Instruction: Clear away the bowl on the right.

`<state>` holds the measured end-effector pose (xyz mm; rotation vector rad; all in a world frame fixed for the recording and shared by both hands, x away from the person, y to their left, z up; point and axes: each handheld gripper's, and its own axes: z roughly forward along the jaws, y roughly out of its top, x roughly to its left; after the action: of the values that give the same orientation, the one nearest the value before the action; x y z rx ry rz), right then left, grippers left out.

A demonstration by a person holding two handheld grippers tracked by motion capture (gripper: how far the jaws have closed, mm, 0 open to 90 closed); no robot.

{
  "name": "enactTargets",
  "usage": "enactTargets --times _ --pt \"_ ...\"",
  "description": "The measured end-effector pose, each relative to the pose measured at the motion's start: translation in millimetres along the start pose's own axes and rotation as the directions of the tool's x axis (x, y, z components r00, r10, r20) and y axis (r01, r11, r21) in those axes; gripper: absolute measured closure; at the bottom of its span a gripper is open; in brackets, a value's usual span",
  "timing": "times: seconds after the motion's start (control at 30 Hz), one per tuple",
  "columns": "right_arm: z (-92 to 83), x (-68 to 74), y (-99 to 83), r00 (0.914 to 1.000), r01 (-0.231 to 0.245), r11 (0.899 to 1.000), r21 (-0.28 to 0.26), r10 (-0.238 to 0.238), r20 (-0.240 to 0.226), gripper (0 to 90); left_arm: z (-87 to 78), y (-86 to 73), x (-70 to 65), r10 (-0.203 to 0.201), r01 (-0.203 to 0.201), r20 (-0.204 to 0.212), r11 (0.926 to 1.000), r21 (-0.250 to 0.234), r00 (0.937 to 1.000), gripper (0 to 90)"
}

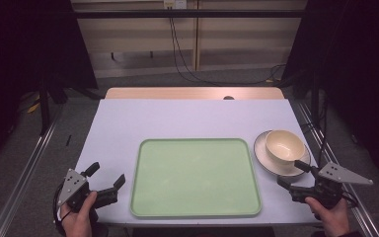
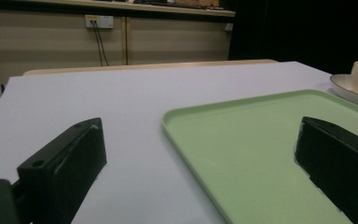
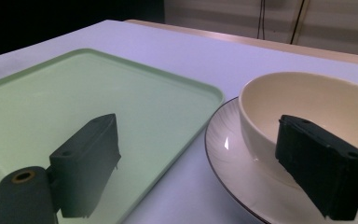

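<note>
A big green tray lies flat in the middle of the pale surface, near the front edge. Just to its right sits a white plate with a cream bowl standing on it. A person's left hand holds the left gripper by the tray's left side, its jaws wide apart with nothing between them. The right hand holds the right gripper near the front of the plate, its jaws wide too and holding nothing. Both grippers sit low over the surface.
</note>
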<state>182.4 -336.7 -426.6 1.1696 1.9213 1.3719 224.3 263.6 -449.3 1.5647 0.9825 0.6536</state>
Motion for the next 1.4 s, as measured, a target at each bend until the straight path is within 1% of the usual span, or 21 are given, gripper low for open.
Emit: enactTargets --times 0.03,0.07,0.17,0.23,0.27,0.33,0.4,0.57,0.63,0.7,0.73,0.87,0.93,0.97,1.0,1.03,1.07,1.23,1.27,1.3,1.4 --pt "1.1 0.2 0.1 1.0 -0.005 1.0 0.004 0.005 -0.007 12.6 -0.1 0.2 0.2 0.009 -0.009 -0.002 1.0 0.002 1.0 1.7" --pt "1.7 -0.1 0.2 1.0 -0.007 1.0 0.01 0.007 -0.006 12.3 0.4 0.2 0.4 0.011 -0.011 0.008 0.9999 0.006 0.9999 1.7" --pt "1.1 -2.3 -0.2 0.9997 -0.018 1.0 0.015 0.018 -0.018 13.1 1.1 0.3 0.2 0.011 -0.011 0.011 0.9999 0.007 0.9999 1.7" --pt "0.1 -2.5 0.0 0.9992 -0.029 1.0 0.013 0.029 -0.027 14.3 0.6 0.5 -0.2 0.02 -0.02 0.002 0.9998 0.007 0.9998 1.7" --pt "-1.3 -3.3 0.0 0.9992 -0.03 1.0 0.003 0.03 -0.025 14.8 0.7 0.4 -0.7 0.018 -0.018 0.014 0.9998 0.006 0.9997 1.7" --pt "-1.4 -4.1 -0.1 0.9992 -0.031 1.0 0.005 0.031 -0.024 15.2 0.5 0.1 -0.4 0.014 -0.014 0.006 0.9999 0.008 0.9999 1.7" --pt "-1.3 -5.0 -0.1 0.9988 -0.034 0.999 0.012 0.034 -0.036 15.9 0.3 -0.1 -0.1 0.007 -0.007 0.012 1.0 0.004 0.9999 1.7" --pt "-0.8 -4.9 0.0 0.9984 -0.036 0.999 0.024 0.037 -0.043 15.8 0.9 -0.2 0.1 -0.001 0.001 0.012 1.0 0.003 0.9999 1.7" --pt "-1.6 -5.9 0.1 0.9973 -0.059 0.998 0.018 0.06 -0.043 15.8 0.9 -0.2 0.3 0.001 -0.001 0.009 1.0 0.004 1.0 1.7" --pt "-2.1 -6.7 -0.1 0.9975 -0.06 0.998 0.018 0.06 -0.037 15.8 1.9 -0.7 0.4 -0.007 0.007 0.016 0.9999 0.01 0.9998 1.8" --pt "-2.4 -6.9 0.0 0.9975 -0.061 0.998 0.023 0.062 -0.034 15.8 1.8 -1.1 0.9 -0.005 0.005 0.006 0.9998 0.017 1.0 1.9" --pt "-2.0 -8.0 0.3 0.9969 -0.066 0.997 0.035 0.067 -0.042 15.8 1.9 -1.1 1.0 -0.009 0.009 0.009 0.9999 0.01 0.9999 1.9" --pt "-2.7 -10.6 1.5 0.9984 -0.049 0.998 0.049 0.05 -0.026 15.8 2.4 -1.0 0.9 -0.008 0.008 0.012 0.9999 0.011 0.9999 1.9" --pt "-2.7 -10.6 1.5 0.9984 -0.049 0.998 0.049 0.05 -0.026 15.8 2.6 -0.9 0.9 -0.008 0.008 0.023 0.9999 0.014 0.9997 1.9" --pt "-3.3 -12.1 1.8 0.998 -0.06 0.997 0.039 0.061 -0.018 15.8 2.9 -0.8 0.8 -0.005 0.005 0.021 0.9999 0.012 0.9998 1.9" --pt "-4.1 -14.3 1.9 0.9966 -0.076 0.996 0.039 0.077 -0.028 15.6 3.0 -0.7 0.8 -0.001 0.001 0.023 0.9999 0.016 0.9997 1.9" --pt "-3.9 -18.0 1.6 0.9963 -0.081 0.996 0.048 0.082 -0.024 15.5 3.7 -0.7 0.6 -0.006 0.005 0.017 0.9999 0.013 0.9998 1.9" --pt "-3.3 -26.1 4.9 0.9965 -0.082 0.994 0.071 0.083 -0.005 15.7 3.6 -0.6 0.3 -0.003 0.003 0.018 0.9999 0.013 0.9998 1.9" --pt "-3.3 -28.7 6.7 0.9969 -0.079 0.995 0.066 0.079 0.006 15.8 3.5 -0.6 0.4 -0.004 0.004 0.018 0.9999 0.012 0.9998 1.9" --pt "-3.3 -28.7 6.7 0.9969 -0.079 0.995 0.066 0.079 0.006 15.8 3.6 -0.6 0.6 -0.005 0.005 0.018 0.9999 0.013 0.9998 1.9" --pt "-1.9 -33.7 10.9 0.9967 -0.081 0.993 0.086 0.08 0.016 15.6 3.6 -0.6 0.5 -0.007 0.007 0.012 0.9999 0.011 0.9999 1.6"
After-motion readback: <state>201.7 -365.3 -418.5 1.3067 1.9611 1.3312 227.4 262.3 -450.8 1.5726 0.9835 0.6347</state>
